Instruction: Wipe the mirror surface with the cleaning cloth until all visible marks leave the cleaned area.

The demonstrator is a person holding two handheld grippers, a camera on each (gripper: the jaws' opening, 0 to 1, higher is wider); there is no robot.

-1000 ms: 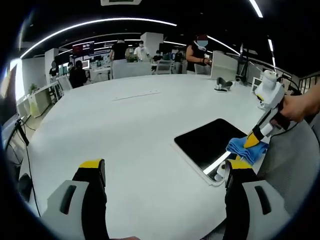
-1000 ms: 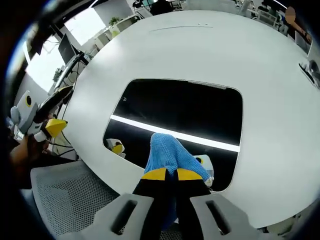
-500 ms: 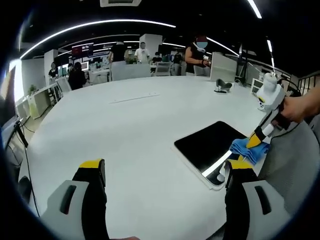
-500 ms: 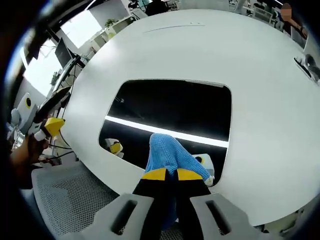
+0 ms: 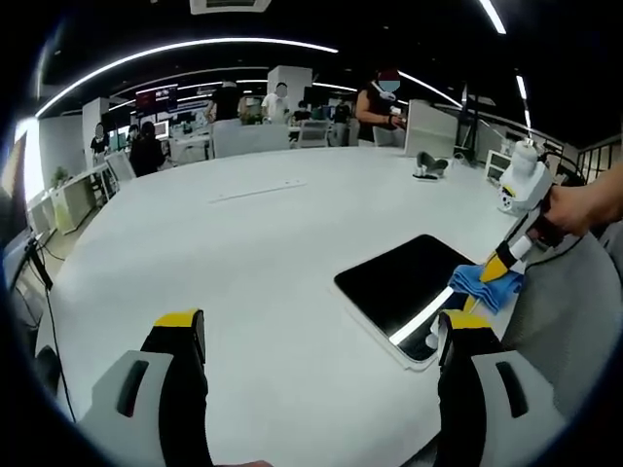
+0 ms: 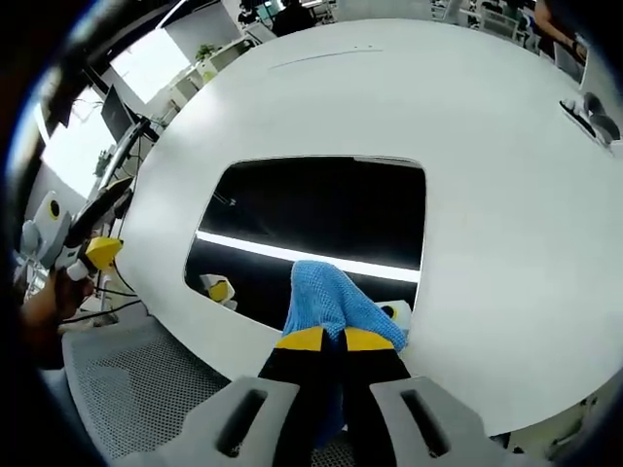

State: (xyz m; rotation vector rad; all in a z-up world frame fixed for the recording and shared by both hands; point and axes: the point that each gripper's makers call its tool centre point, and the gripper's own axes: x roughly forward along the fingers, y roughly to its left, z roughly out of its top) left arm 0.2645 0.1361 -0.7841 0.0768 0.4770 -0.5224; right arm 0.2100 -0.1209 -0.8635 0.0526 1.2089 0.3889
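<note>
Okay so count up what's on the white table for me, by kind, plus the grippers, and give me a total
Mirror: 1
Blue cleaning cloth: 1
Small grey device at the table's far edge: 1
Grippers: 2, the left gripper open over the table, the right gripper shut on the cloth
Total: 5

The right gripper (image 6: 324, 340) has its fingers (image 6: 302, 339) pinched together, tips angled downward; the left gripper (image 5: 321, 336) hovers with fingers (image 5: 178, 321) spread wide.
</note>
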